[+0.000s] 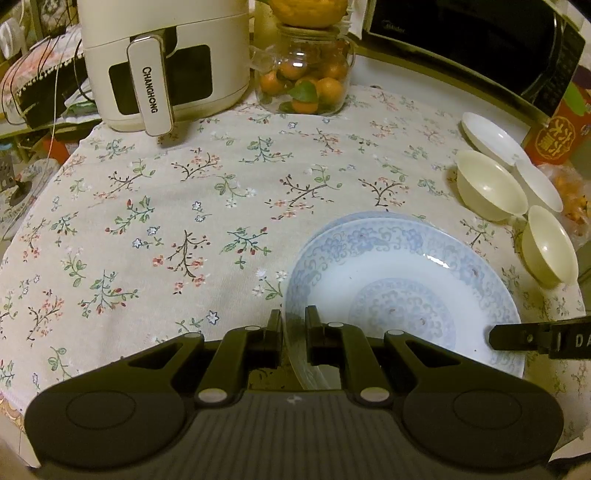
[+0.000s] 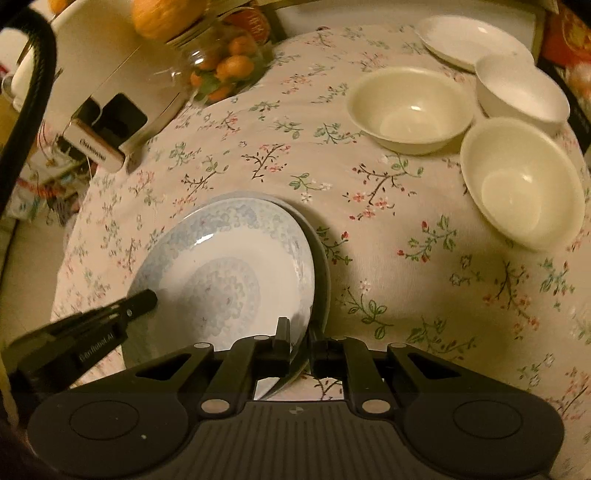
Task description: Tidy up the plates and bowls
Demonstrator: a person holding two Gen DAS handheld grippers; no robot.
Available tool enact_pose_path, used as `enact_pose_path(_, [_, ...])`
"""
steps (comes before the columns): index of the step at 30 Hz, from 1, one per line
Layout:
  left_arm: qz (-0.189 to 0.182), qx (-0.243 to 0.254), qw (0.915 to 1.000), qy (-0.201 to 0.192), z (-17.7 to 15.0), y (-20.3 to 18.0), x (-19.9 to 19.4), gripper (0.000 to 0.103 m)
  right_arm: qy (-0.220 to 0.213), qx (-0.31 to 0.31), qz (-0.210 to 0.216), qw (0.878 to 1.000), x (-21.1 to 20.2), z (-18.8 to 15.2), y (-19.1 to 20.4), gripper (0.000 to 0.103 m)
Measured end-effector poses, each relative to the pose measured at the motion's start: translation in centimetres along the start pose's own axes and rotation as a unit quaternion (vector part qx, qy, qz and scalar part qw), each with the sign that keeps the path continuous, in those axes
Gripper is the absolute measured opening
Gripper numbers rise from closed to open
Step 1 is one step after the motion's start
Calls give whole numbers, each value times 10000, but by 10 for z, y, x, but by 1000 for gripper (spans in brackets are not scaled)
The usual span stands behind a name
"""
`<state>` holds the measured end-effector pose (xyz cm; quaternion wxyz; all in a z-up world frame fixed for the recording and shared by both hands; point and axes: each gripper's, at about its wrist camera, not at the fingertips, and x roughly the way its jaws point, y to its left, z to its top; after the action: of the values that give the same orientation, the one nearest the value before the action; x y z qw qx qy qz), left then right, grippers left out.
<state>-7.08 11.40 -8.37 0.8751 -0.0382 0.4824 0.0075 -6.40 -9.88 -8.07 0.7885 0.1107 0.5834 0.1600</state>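
Nearest to both cameras, each gripper is clamped on the rim of the same blue-patterned plate (image 1: 402, 291). The left gripper (image 1: 294, 325) pinches the plate's near left edge, one finger inside the rim and one outside, and the right gripper (image 2: 298, 338) pinches the opposite edge in the same way, its fingers pressed almost together on the thin rim. In the left wrist view the tip of the right gripper reaches in from the right side over the plate's edge; in the right wrist view the left gripper reaches in from the lower left. The plate sits on top of a second plate (image 2: 317, 236) whose rim shows as a crescent along the far side, slightly offset from the upper one. Whether the upper plate is lifted clear or resting on the lower one cannot be told. Both lie on a table covered with a flowered cloth (image 1: 177, 206). Farther off, to the right, two cream bowls (image 2: 410, 109) (image 2: 524, 184) stand upright close together, with a white bowl (image 2: 522, 90) just behind them. Behind that lies a small white plate (image 2: 469, 40). At the far edge of the table a glass jar (image 1: 306, 77) of small oranges stands beside a white air fryer (image 1: 162, 59), and a larger orange fruit (image 1: 306, 13) rests on the jar's lid. A black microwave (image 1: 480, 48) stands at the far right, next to a red box (image 1: 561, 129).
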Motion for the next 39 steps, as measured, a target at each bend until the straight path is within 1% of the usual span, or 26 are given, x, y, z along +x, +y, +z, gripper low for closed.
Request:
enact_pose_path(4, [37, 48, 10000, -14, -1, -1, 0, 10, -72, -503, -354, 9981, 0, -5, 13, 10])
enact_pose_path(9, [168, 229, 9995, -100, -4, -7, -1, 10, -135, -758, -600, 9952, 0, -9, 20, 11])
enact_pose_path(13, [258, 314, 9990, -162, -4, -10, -2, 10, -237, -1227, -1057, 9865, 4, -18, 37, 14])
enact_pose_path(21, [535, 641, 9959, -350, -9, -19, 0, 11, -379, -1603, -1529, 9744, 15, -22, 49, 17])
enact_pose_path(25, [747, 910, 9919, -477, -13, -27, 2, 13, -477, -1679, -1633, 9710, 16, -27, 54, 18])
enact_pose_path(30, [992, 1213, 9856, -636, -18, -36, 2, 13, -588, -1854, -1808, 9641, 19, -36, 62, 23])
enact_pose_path(32, [1009, 1239, 9850, -657, -19, -36, 2, 13, -635, -1908, -1869, 9616, 19, -38, 64, 24])
enact_pose_path(35, [998, 1230, 9852, -659, -18, -36, 2, 13, -676, -1889, -1858, 9619, 19, -40, 64, 25])
enact_pose_path(39, [896, 1162, 9875, -574, -15, -33, 1, 15, -712, -1868, -1763, 9638, 17, -41, 61, 25])
